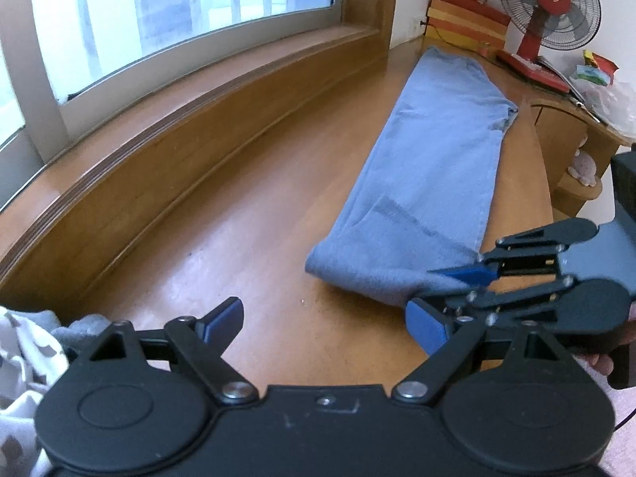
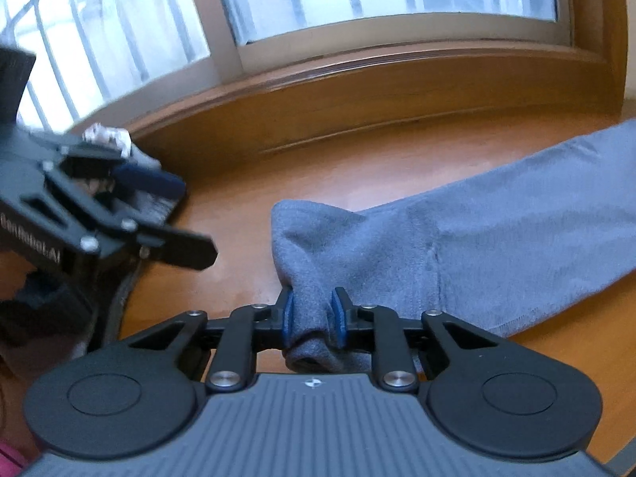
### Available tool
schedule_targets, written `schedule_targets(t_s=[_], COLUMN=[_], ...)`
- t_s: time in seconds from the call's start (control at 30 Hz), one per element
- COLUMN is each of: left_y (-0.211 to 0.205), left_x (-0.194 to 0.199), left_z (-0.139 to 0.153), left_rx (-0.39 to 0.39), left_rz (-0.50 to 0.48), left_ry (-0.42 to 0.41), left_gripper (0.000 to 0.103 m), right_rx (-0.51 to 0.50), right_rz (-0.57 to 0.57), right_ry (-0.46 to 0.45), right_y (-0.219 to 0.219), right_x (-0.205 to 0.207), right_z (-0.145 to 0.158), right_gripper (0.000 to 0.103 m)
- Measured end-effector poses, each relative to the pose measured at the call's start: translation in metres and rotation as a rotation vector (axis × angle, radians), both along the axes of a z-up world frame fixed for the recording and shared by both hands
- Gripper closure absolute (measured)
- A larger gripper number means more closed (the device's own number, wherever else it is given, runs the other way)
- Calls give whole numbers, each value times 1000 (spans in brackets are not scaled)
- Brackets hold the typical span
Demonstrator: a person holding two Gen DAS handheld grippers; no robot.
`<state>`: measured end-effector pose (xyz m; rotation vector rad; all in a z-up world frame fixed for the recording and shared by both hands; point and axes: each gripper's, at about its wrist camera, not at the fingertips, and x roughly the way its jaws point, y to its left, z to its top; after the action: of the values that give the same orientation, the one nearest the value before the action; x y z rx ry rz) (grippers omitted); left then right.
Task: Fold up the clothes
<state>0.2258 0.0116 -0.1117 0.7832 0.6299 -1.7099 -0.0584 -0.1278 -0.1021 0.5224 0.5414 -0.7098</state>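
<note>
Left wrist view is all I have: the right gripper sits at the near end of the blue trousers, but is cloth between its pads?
Observer: Yes. In the right wrist view the right gripper pinches a bunched corner of the blue trousers between both pads.
Operator: Does the left gripper hold anything?
Observer: No. The left gripper stands open beside the trousers, apart from them.
Operator: Anything behind it?
Observer: A white patterned cloth lies by the window ledge, partly hidden by that gripper.

Light-blue trousers [image 1: 433,167] lengthwise on wooden platform [image 1: 254,214], left gripper [image 1: 330,324] jaws wide.
</note>
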Motion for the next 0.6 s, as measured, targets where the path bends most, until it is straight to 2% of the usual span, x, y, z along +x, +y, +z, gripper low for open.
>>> schedule_targets(t_s=[0.17,0.27,0.47,0.6], left_y=[3,0,-17,-30], left_x=[1,1,-16,-36], left_z=[0,-3,-1,-1], left_rx=[-6,20,40,41], left_rz=[38,59,60,35], left_ry=[-27,-41,-86,-99], left_gripper=[15,15,15,15], right_rx=[-13,-6,65,83], right_rz=[8,23,5,32], right_ry=[-41,-74,-239,-327], right_y=[0,-3,-23,-41], right_x=[-4,-7,-35,-58], right_z=[11,13,21,31], right_gripper=[82,82,82,82])
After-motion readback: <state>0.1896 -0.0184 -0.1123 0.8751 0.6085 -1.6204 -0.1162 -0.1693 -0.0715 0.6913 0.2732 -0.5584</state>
